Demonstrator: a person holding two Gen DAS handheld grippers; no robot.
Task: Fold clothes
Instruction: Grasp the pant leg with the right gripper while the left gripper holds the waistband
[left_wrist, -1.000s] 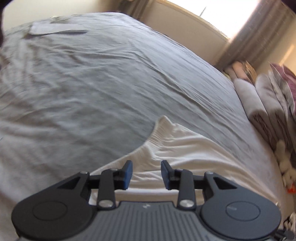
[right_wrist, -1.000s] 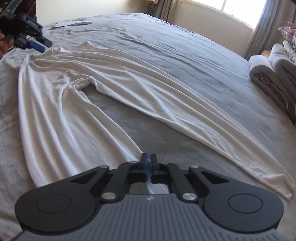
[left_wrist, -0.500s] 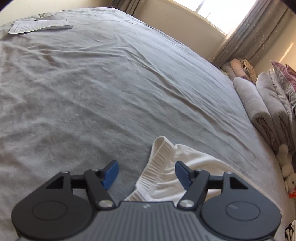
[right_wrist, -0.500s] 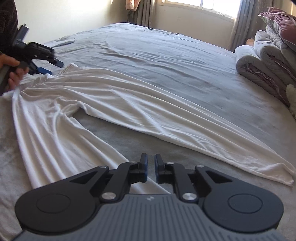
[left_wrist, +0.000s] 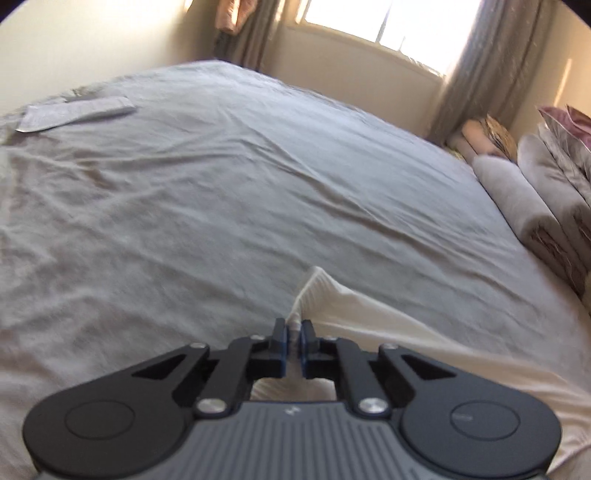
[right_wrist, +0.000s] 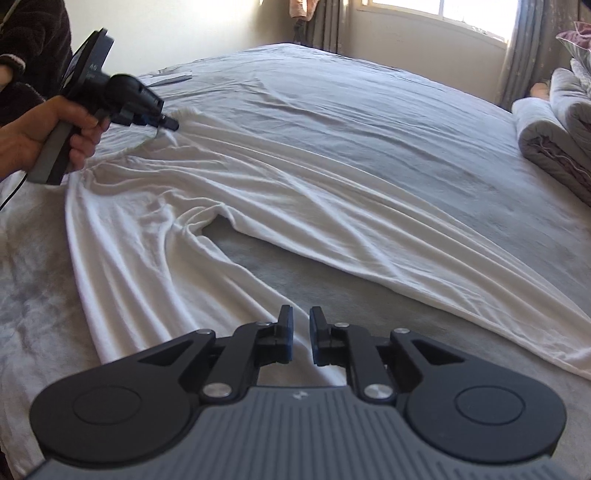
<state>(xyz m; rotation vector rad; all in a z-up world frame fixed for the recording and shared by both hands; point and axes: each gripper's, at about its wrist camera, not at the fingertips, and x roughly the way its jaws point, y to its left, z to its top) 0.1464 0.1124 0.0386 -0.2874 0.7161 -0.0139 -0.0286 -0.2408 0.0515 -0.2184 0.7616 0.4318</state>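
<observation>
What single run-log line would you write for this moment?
stage: grasp waistband | left gripper: shut on white trousers waistband | right gripper: open, empty, above near leg | surface: grey bed

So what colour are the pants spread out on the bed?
White, plain with no pattern. The pants show best in the right wrist view.

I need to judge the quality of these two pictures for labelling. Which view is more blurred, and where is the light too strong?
Left wrist view: motion blur softens the grey bedsheet and white trousers; the window is overexposed. Right wrist view: sharper, the trousers' folds read clearly, only the left gripper is slightly blurred; its window is also blown out. Both show fisheye bending.
</observation>
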